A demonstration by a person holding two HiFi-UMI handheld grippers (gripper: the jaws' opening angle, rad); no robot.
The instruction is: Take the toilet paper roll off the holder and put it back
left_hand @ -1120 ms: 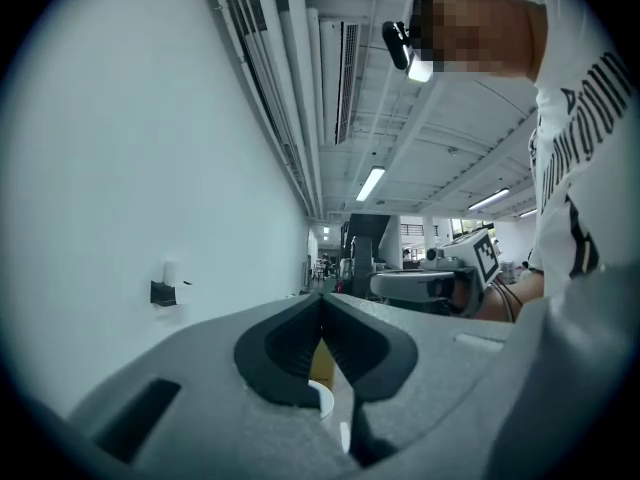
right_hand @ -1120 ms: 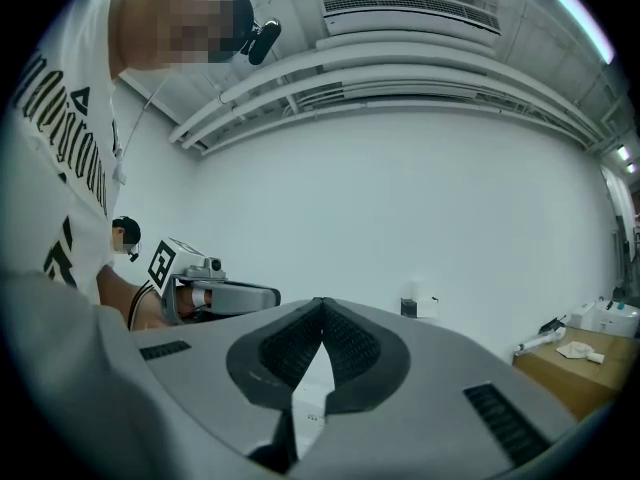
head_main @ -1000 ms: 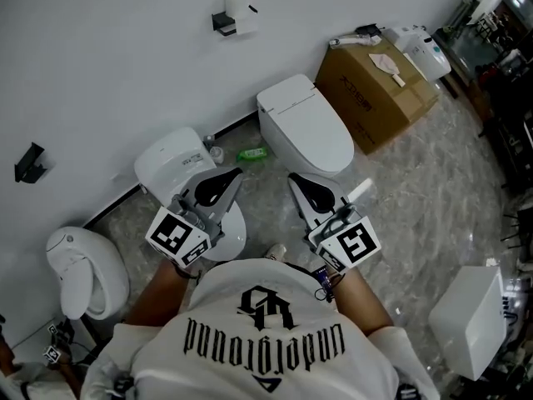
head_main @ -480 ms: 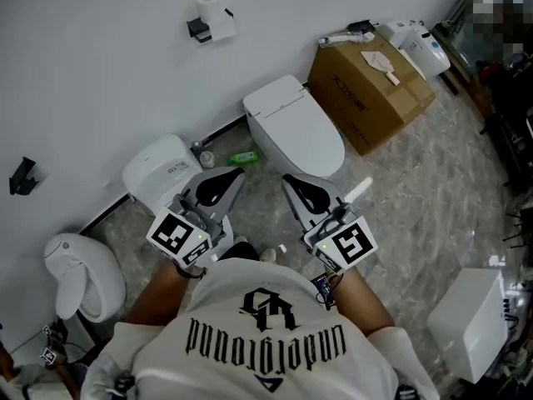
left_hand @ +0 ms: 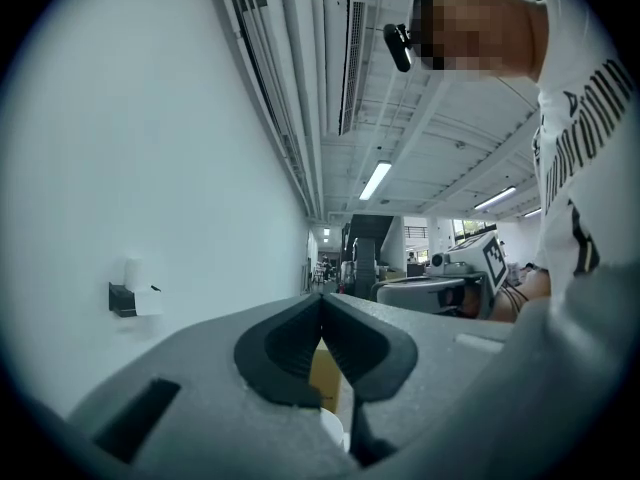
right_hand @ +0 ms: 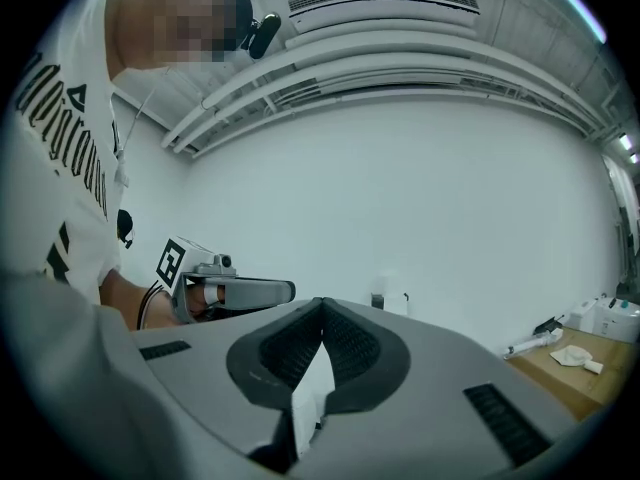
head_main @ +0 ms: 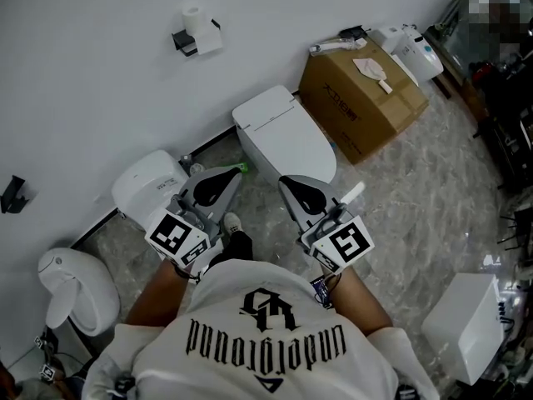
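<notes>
A white toilet paper roll [head_main: 193,17] sits on a black wall holder [head_main: 181,42] high on the white wall, far ahead of both grippers. In the left gripper view the holder [left_hand: 122,298] and roll [left_hand: 137,275] are small at the left; in the right gripper view the roll [right_hand: 388,286] is small near the centre. My left gripper [head_main: 236,173] and right gripper [head_main: 285,182] are held side by side, level, in front of the person's chest. Both are shut with nothing between the jaws, as both gripper views show at the left gripper [left_hand: 322,296] and the right gripper [right_hand: 322,303].
A white toilet [head_main: 283,136] stands against the wall right ahead, a second toilet [head_main: 150,192] to its left and a third [head_main: 71,286] further left. A cardboard box [head_main: 362,98] stands at the right, a white cabinet [head_main: 466,323] at the lower right.
The person has stepped on across the floor: the toilets, box and wall holder have slid left in the head view. Both grippers keep the same pose and stay shut.
</notes>
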